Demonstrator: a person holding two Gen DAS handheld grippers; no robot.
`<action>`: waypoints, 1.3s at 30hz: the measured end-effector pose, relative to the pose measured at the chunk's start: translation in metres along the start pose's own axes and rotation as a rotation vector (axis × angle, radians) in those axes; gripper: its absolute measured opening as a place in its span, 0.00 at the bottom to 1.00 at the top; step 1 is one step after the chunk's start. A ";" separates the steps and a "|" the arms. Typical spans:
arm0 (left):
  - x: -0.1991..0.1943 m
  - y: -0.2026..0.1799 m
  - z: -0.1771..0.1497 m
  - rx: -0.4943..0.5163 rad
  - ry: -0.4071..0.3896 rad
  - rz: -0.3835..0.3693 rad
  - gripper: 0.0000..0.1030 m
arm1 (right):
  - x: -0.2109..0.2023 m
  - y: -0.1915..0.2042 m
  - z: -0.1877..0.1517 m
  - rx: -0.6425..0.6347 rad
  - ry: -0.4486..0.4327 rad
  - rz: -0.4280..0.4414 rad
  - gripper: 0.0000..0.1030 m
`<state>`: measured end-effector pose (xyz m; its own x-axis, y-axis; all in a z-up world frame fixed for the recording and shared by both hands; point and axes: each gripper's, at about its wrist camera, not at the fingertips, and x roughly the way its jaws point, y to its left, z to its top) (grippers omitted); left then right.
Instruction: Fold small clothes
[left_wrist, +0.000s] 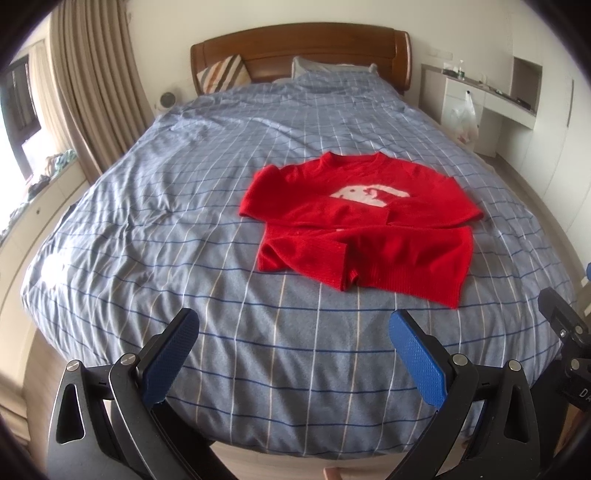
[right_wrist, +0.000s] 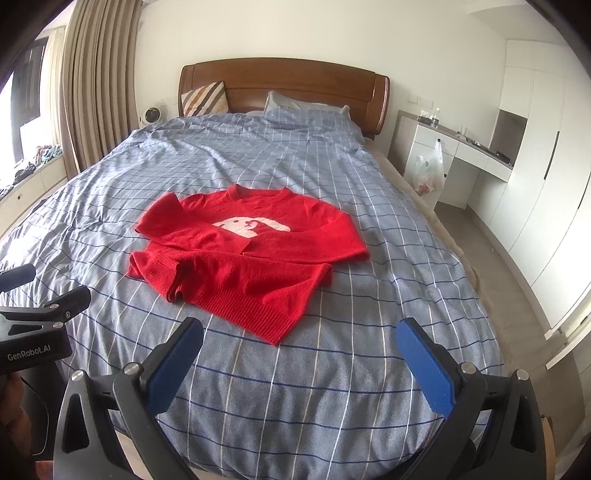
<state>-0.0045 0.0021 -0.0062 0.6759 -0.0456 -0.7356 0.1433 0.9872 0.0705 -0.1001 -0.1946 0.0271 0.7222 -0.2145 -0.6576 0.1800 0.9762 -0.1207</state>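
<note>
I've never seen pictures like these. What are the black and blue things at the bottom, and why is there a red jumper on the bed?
Those are two claws that a person holds, one in each hand. Each claw carries a camera looking out along its fingers. One picture comes from the left claw, the other from the right claw. Both are open and hold nothing. On the blue checked bed cover lies a red knitted jumper with a white animal picture, its sleeves folded across the front. The job is to fold it.

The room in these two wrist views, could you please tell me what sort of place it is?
Most likely a home bedroom: a large bed with a blue checked cover, a curved wooden headboard with pillows, and beige floor-length curtains.
</note>
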 end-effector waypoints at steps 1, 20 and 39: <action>0.000 0.000 0.000 -0.001 0.000 0.000 1.00 | 0.000 0.000 0.000 -0.003 -0.001 -0.012 1.00; 0.003 -0.002 -0.004 0.008 -0.013 0.008 1.00 | 0.001 -0.007 0.000 -0.006 0.010 -0.112 1.00; 0.016 0.033 -0.002 -0.066 0.005 -0.058 1.00 | 0.004 -0.008 -0.001 0.014 0.019 -0.095 1.00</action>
<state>0.0097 0.0339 -0.0170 0.6644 -0.1020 -0.7404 0.1338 0.9909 -0.0164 -0.0991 -0.2033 0.0242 0.6890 -0.3049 -0.6575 0.2563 0.9511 -0.1724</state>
